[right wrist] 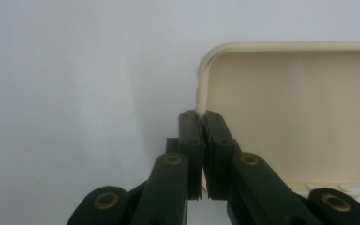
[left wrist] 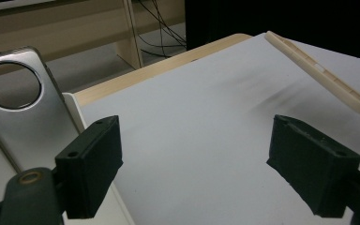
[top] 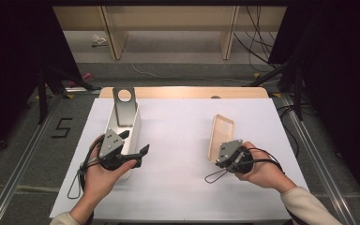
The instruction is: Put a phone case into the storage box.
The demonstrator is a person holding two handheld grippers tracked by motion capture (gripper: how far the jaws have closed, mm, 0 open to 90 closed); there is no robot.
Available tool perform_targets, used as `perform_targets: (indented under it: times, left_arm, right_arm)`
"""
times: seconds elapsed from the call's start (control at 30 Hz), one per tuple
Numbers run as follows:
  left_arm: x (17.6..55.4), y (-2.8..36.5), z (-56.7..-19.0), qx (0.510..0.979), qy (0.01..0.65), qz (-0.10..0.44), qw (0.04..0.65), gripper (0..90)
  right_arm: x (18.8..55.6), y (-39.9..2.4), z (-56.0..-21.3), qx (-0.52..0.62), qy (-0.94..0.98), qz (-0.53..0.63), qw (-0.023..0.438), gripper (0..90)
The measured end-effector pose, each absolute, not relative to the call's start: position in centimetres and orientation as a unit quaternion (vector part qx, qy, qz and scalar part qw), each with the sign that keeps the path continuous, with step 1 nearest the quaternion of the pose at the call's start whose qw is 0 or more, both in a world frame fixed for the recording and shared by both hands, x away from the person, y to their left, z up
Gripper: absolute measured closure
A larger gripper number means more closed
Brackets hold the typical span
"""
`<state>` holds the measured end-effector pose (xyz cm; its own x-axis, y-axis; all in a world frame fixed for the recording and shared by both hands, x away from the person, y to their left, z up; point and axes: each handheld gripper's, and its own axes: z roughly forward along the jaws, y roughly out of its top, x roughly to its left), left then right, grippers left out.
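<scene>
Cream case rim in right claw; left claw agape.

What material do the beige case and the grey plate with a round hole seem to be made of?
The beige case looks like matte plastic: thin moulded rim, rounded corner, no shine. It is pinched by the right gripper. The grey plate looks like brushed metal, perhaps metallic-painted plastic: silvery sheen and a bright ring around its hole. It leans in a white tray.

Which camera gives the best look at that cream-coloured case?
The high view: the cream case shows whole, its near end in the right gripper. The right gripper view shows its rim pinched between shut jaws; the left gripper view shows one long edge.
</scene>
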<state>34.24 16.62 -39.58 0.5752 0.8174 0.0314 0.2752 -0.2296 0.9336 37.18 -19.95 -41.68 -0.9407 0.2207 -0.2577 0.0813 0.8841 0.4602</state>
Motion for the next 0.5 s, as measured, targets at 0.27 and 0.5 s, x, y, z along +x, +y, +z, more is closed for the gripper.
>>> perform_targets:
  times: [0.27, 0.5]
  left_arm:
    - [35.2, 15.1, -39.0, 0.743, 0.360, 0.265, 0.499, 17.5]
    - [36.4, 13.4, -38.4, 0.751, 0.351, 0.256, 0.498, 17.6]
  right_arm:
    - [37.1, -18.1, -41.7, 0.056, 0.959, 0.233, 0.151, 87.8]
    - [37.0, -17.1, -41.5, 0.049, 0.958, 0.237, 0.153, 87.8]
